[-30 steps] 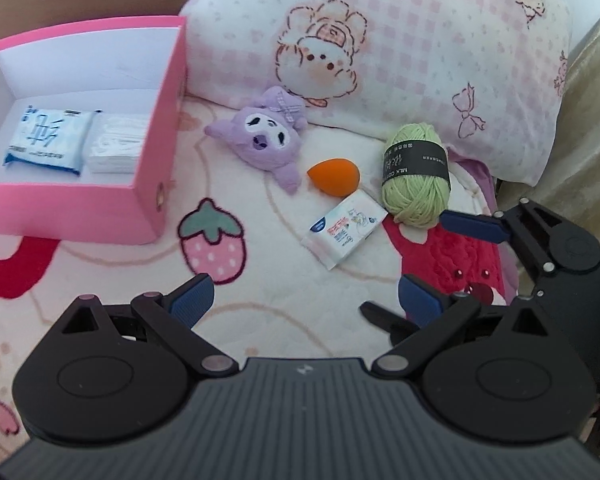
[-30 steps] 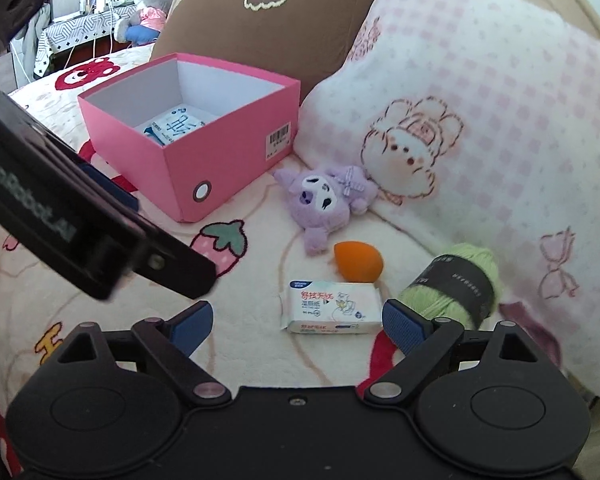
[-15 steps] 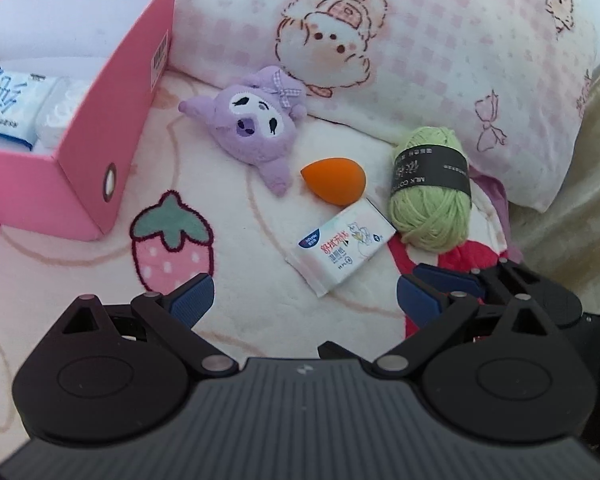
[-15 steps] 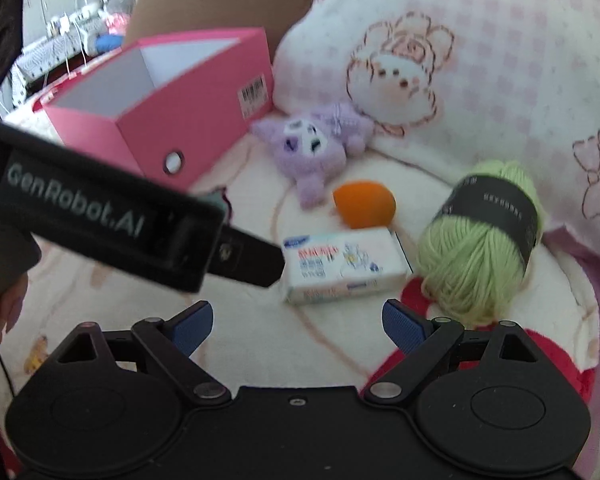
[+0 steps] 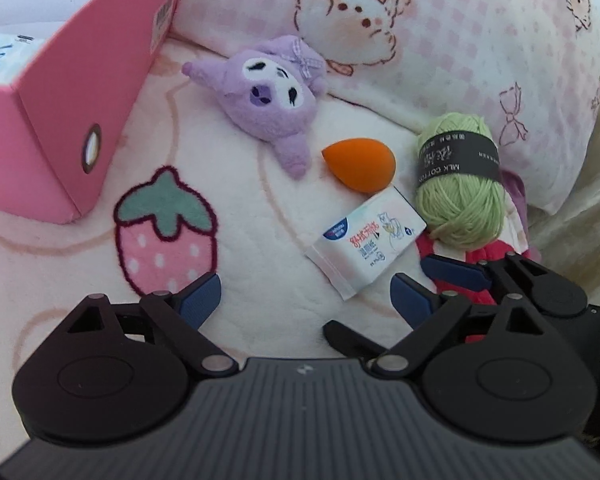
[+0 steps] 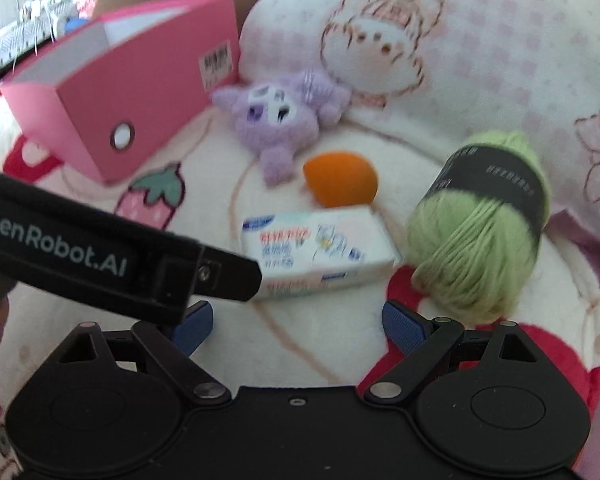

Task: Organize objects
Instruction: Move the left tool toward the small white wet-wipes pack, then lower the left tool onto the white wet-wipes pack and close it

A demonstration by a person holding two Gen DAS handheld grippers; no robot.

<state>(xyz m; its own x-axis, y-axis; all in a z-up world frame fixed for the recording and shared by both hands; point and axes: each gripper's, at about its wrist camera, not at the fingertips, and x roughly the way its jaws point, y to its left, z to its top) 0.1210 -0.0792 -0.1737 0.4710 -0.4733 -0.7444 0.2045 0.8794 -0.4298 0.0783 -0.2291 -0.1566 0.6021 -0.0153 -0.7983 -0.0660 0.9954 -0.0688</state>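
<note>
Both claws are hanging over a plush printed blanket (image 5: 260, 240) on a bed, angled down at a loose cluster of items lying in front of a pink checked pillow (image 5: 460, 40). The left claw (image 5: 306, 294) is standing spread with nothing between its blue pads, though its jaws have just been closing a little; the right claw (image 6: 296, 322) is likewise spread and empty. A white tissue pack (image 5: 366, 240) is lying flat on the blanket nearest both claws, with an orange makeup sponge (image 5: 360, 164) just beside its far corner and a green yarn ball (image 5: 460, 184) touching or nearly touching its right end; the right wrist view is blurred, so that contact cannot be confirmed. A purple plush toy (image 5: 268, 96) is resting against the pillow's lower edge, near the open pink box (image 5: 80, 92), which is already holding at least one similar packet. In my judgement the tissue pack is light and compressible with a slick wrapper, so gripping across its short sides, mid-length, is looking soundest. The sponge and plush are appearing soft and forgiving; the yarn is best taken across its banded waist, since loose strands are liable to snag.
</note>
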